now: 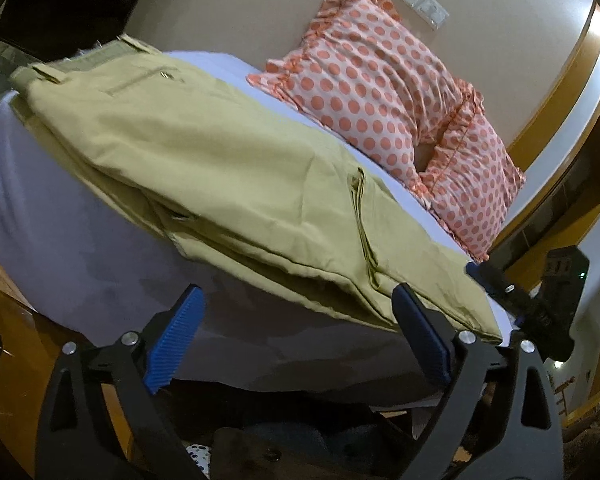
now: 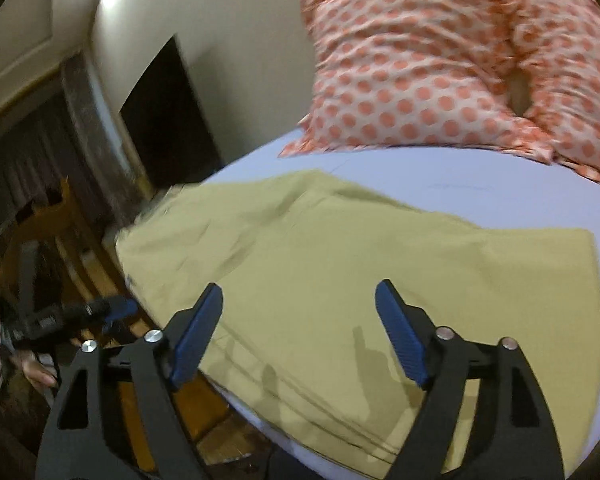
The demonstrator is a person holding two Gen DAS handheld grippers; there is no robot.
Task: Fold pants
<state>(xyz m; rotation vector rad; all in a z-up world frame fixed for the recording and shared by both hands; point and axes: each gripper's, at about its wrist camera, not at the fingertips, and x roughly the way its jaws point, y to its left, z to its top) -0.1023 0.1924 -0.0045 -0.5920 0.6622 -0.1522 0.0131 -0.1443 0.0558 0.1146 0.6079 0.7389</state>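
The khaki pants (image 1: 204, 160) lie folded across the centre of the frame on the bed (image 1: 60, 240), below two polka-dot pillows (image 1: 380, 80) at upper right, with the left claw (image 1: 296, 336) and right claw (image 2: 300, 332) both spread apart, holding nothing.

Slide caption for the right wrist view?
Open right gripper above folded khaki cotton pants on a white bed sheet.
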